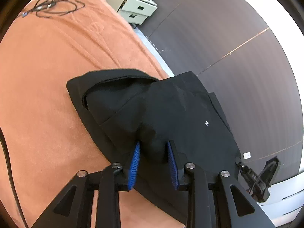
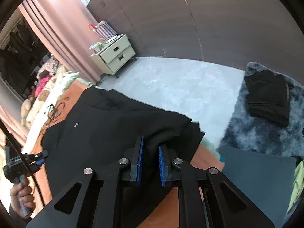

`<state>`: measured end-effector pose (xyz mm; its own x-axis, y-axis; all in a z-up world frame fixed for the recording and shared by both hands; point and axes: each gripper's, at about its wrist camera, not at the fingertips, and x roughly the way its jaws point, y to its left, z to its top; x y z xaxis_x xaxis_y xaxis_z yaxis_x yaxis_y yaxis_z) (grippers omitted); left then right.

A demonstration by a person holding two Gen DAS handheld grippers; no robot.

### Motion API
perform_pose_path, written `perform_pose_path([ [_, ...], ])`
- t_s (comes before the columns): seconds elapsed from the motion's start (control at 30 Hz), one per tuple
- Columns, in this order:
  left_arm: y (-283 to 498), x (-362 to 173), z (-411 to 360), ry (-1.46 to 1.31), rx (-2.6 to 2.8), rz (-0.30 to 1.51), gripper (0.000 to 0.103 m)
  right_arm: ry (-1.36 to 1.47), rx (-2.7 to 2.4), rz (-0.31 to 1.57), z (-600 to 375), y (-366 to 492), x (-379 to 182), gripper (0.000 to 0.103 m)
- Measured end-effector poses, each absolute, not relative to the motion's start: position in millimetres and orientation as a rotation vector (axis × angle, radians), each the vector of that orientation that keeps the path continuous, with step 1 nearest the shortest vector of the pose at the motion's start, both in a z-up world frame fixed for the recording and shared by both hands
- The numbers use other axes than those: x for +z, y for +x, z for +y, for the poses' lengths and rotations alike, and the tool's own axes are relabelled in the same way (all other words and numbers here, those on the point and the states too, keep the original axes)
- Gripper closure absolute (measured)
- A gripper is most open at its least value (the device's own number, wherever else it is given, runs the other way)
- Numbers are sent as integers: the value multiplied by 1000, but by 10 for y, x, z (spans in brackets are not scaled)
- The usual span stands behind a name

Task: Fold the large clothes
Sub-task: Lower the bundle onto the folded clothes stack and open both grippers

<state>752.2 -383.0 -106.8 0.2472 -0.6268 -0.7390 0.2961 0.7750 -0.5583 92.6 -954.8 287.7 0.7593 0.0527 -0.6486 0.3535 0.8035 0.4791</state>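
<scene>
Left wrist view showed the left tongs (image 1: pixel 153 153) pinched on a bunch of the black garment (image 1: pixel 171 114), which lay ahead of them on the orange bed (image 1: pixel 47 76), partly over its edge. The right tongs (image 2: pixel 151 152) were likewise clamped narrow on a hem fold. A slip could be expected, since thick bunched cloth was gripped near the tips only. Beyond the right tongs the bed edge fell to bare floor (image 2: pixel 171 79), so dragged fabric could slide off. Ahead-left of the left tongs cables (image 1: pixel 55 7) lay well apart; open bed remained between.

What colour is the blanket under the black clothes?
Orange. The blanket shows best in the left wrist view, spread under the black garment.
</scene>
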Motion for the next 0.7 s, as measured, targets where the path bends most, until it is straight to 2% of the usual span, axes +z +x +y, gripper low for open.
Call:
perform_pose_path([
  [0.07, 7440, -959, -3747, -314, -638, 1135, 68, 644, -219, 713, -9640, 906, 2909, 89],
  [0.1, 7413, -922, -3701, -319, -643, 1128, 63, 663, -226, 718, -9691, 883, 2939, 85],
  [0.13, 7382, -888, -3646, -327, -644, 1122, 60, 661, -234, 717, -9729, 843, 2970, 70],
  [0.17, 7342, -847, -3577, -329, -637, 1113, 54, 649, -249, 710, -9763, 777, 3014, 42],
  [0.2, 7314, -821, -3537, -323, -628, 1108, 50, 648, -249, 695, -9742, 696, 3064, 31],
  [0.23, 7279, -791, -3493, -312, -624, 1103, 48, 652, -240, 675, -9758, 623, 3105, 27],
  [0.33, 7151, -690, -3373, -285, -614, 1096, 45, 640, -207, 668, -9653, 397, 3215, 27],
  [0.47, 6923, -521, -3216, -268, -605, 1075, 34, 601, -168, 663, -9526, -21, 3313, 27],
  [0.57, 6745, -369, -3107, -262, -611, 1053, 29, 586, -151, 641, -9401, -204, 3350, 27],
  [0.7, 6436, -93, -2905, -269, -619, 1007, 17, 587, -123, 625, -9153, -349, 3327, 27],
])
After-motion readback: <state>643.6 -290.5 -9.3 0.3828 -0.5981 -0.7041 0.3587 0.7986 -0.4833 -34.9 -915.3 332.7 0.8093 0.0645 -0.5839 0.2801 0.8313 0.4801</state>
